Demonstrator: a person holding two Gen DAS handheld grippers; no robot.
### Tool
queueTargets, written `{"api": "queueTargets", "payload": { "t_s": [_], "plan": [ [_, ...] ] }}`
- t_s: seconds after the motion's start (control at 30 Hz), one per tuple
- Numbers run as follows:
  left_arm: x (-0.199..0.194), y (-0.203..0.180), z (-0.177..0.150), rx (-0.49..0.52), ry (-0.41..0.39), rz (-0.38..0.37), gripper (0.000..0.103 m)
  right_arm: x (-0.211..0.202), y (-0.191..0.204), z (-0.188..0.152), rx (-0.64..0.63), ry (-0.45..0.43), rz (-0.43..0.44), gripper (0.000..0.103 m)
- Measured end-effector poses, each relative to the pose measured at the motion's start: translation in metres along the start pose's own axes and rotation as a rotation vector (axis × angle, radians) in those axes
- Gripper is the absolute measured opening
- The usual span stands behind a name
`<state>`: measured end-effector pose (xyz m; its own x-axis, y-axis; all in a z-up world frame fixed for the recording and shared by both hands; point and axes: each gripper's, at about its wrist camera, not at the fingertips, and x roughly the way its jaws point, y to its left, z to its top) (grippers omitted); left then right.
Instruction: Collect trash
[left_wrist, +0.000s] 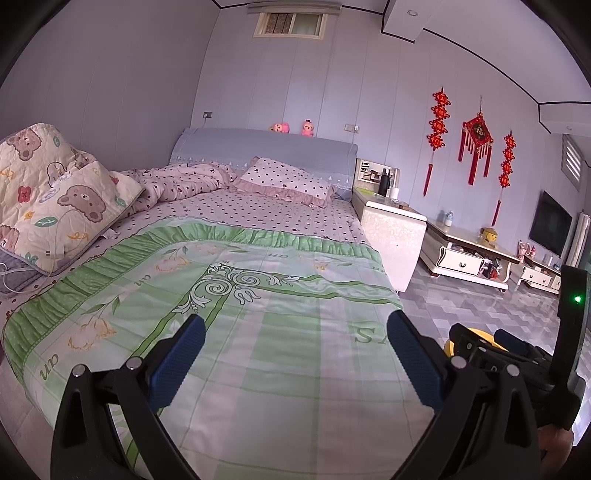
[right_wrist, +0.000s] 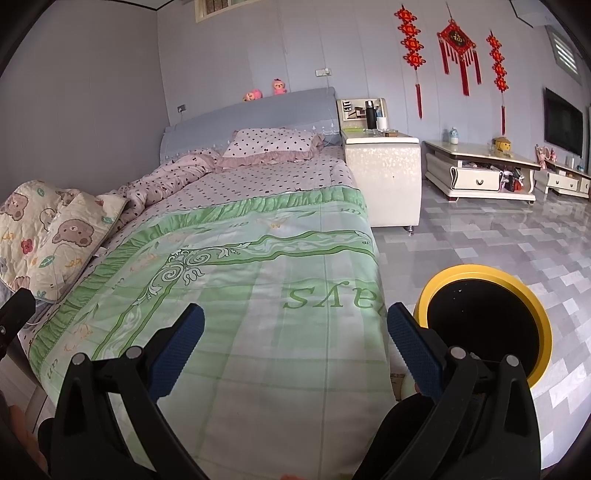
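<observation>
A round bin with a yellow rim and a black inside stands on the floor by the bed's right side; in the left wrist view only a sliver of the bin shows behind the other gripper. My left gripper hangs open over the green patterned bedspread, nothing between its blue pads. My right gripper is open too, above the same bedspread, its right finger next to the bin. No loose trash shows on the bed.
A bear-print quilt is piled at the bed's left. A dotted pillow and duvet lie by the headboard. A white bedside cabinet and low TV stands line the right wall. Grey tiled floor lies open.
</observation>
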<state>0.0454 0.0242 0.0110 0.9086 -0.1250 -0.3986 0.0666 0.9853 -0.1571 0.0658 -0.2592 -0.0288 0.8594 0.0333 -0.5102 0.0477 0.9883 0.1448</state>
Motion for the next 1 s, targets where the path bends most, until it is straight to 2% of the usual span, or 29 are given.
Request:
{"api": "queueTargets", "payload": {
  "t_s": [1.0],
  "plan": [
    [0.0060,0.0018,-0.0042,-0.003,0.019,-0.005,0.095,0.0079,-0.0009,-0.0082,0.008,0.020,0.005,0.095]
  ]
}}
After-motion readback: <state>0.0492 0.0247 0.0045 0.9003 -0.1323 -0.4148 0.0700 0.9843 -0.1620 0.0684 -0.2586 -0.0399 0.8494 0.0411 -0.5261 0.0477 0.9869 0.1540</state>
